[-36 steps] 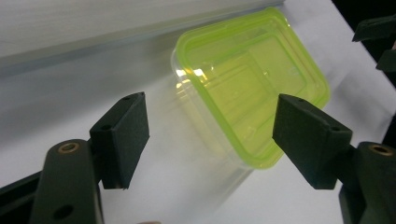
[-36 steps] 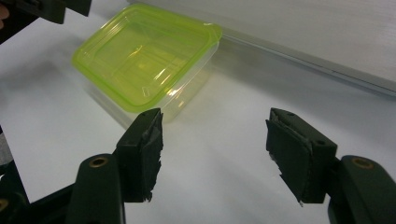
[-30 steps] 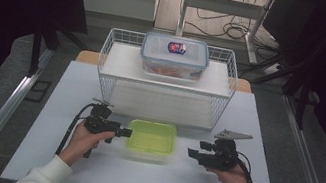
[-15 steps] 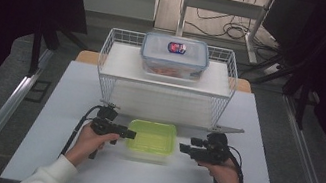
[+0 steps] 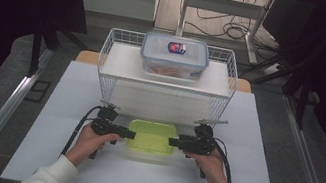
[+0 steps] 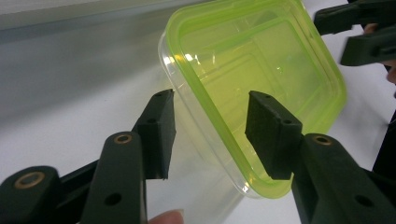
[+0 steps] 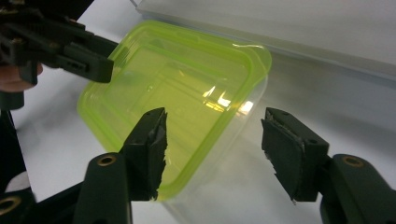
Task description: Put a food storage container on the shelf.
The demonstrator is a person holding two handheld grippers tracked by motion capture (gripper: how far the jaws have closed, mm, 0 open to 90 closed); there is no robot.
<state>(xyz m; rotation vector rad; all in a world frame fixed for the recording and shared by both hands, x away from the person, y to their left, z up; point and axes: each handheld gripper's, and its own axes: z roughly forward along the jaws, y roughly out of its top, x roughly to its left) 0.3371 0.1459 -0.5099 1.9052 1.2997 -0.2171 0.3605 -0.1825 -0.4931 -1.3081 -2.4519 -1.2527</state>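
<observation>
Claws (image 5: 131,134) (image 5: 171,141) gape astride container (image 5: 151,139) edges.

White table (image 5: 39,151) w/ wire basket (image 5: 111,57), green-lidded container (image 5: 152,138).

Both sleeves are white, cuffs snug at the wrists; the left gripper (image 5: 129,134) and right gripper (image 5: 173,142) are matte black, each trailing a black cable; brass-coloured rivets ring the jaw arms; the right one's pads (image 7: 287,149) look frayed at the edges
</observation>
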